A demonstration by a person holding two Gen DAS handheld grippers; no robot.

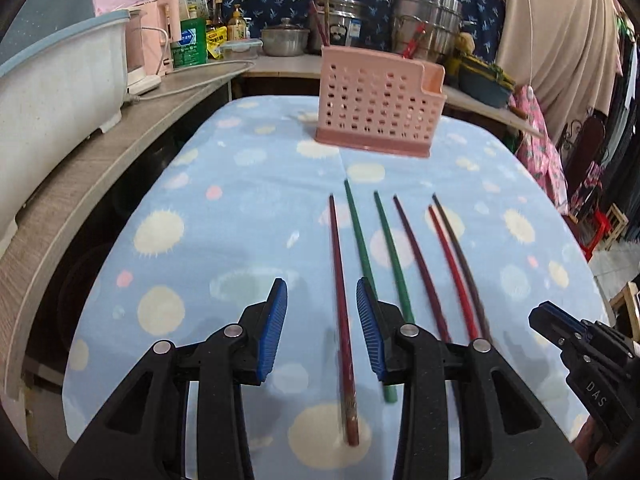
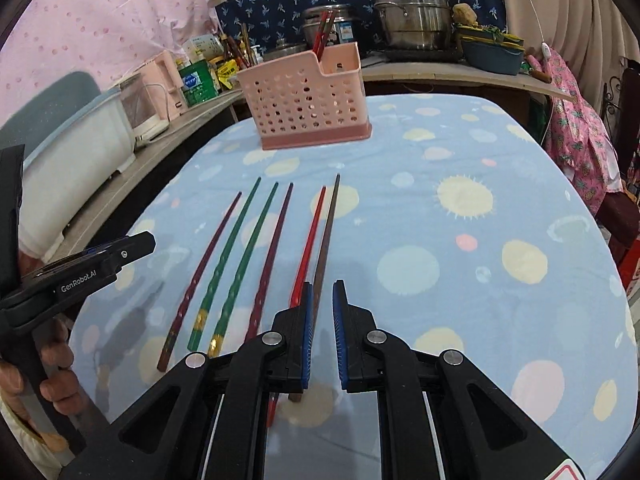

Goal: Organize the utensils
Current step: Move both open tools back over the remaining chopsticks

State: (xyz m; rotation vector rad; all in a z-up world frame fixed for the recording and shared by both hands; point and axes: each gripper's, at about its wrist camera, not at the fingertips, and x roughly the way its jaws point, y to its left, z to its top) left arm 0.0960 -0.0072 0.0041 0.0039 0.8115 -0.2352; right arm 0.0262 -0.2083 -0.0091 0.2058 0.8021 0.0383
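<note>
**Six chopsticks laid out, both grippers poised above them, nothing yet taken**

Left wrist view shows the left gripper (image 1: 322, 330) with its jaws parted and nothing between the ribbed blue pads (image 1: 273, 332); the maroon chopstick (image 1: 340, 300) lies on the cloth directly under the gap, which suggests it is the intended first pick. Right wrist view shows the right gripper (image 2: 322, 334) clenched to a narrow slit, empty, hanging over the brown chopstick (image 2: 324, 248) and the red chopstick (image 2: 310, 236) at the right end of the row.

Six chopsticks lie side by side on the surface (image 2: 460, 280), near ends toward the cameras, tips pointing far toward the pink holder (image 2: 308, 96). Two green chopsticks (image 2: 236, 248) and a dark purple chopstick (image 2: 272, 248) fill the middle of the row. The parallel layout keeps each stick separately reachable, though the red and brown ones lie almost touching.

Materials: the sticks are slender, glossy and tapered, the green pair with gold bands near the thick ends. The holder is perforated rigid plastic with a stepped rim, standing upright at the far centre; a few sticks already stand in it. The surface is covered in soft blue cloth with pale spots, which should resist rolling.

Judgement: sorting is at an early stage.
</note>
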